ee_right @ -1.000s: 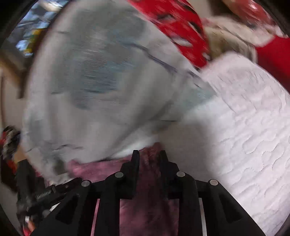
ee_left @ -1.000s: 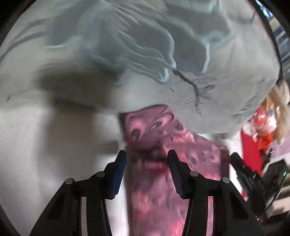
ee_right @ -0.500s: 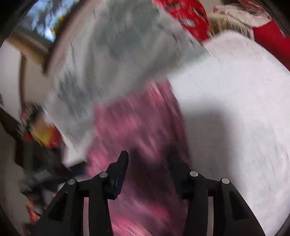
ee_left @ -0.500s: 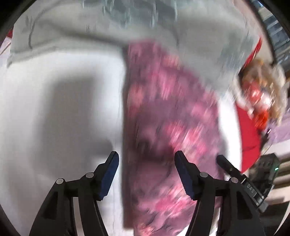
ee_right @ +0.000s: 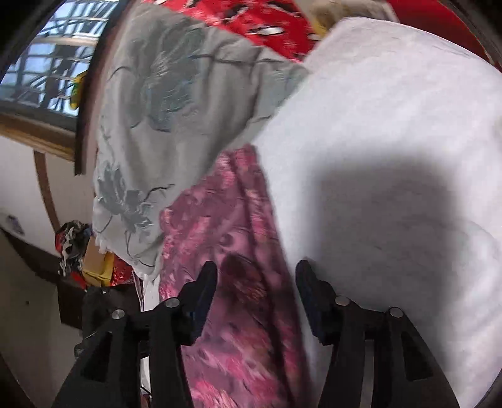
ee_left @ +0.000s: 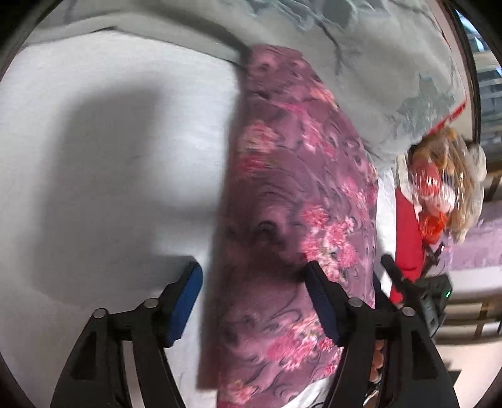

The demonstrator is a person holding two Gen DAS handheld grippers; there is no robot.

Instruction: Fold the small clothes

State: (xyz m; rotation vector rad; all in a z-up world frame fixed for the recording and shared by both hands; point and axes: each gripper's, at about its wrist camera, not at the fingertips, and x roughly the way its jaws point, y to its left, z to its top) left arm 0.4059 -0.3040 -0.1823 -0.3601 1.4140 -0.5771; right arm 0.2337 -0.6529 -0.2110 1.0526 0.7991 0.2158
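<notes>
A purple garment with pink flowers (ee_left: pixel 291 194) lies as a long folded strip on the white bed cover (ee_left: pixel 109 157). Its far end touches a grey floral pillow (ee_left: pixel 360 62). My left gripper (ee_left: pixel 252 292) is open and empty, raised above the strip's near part. In the right wrist view the same garment (ee_right: pixel 229 226) runs from the pillow (ee_right: pixel 163 103) toward the camera. My right gripper (ee_right: pixel 255 288) is open and empty above it, with its right finger over the white cover (ee_right: pixel 392 157).
A red cloth (ee_left: pixel 406 232) and a plastic-wrapped bundle (ee_left: pixel 439 185) lie past the bed's right edge in the left wrist view. A red patterned cloth (ee_right: pixel 251 15) lies behind the pillow. A window (ee_right: pixel 47 69) and clutter (ee_right: pixel 81 251) are at the left.
Both grippers opened and let go of the garment, then pulled back and up. The garment now lies flat on the bed as a long strip.
</notes>
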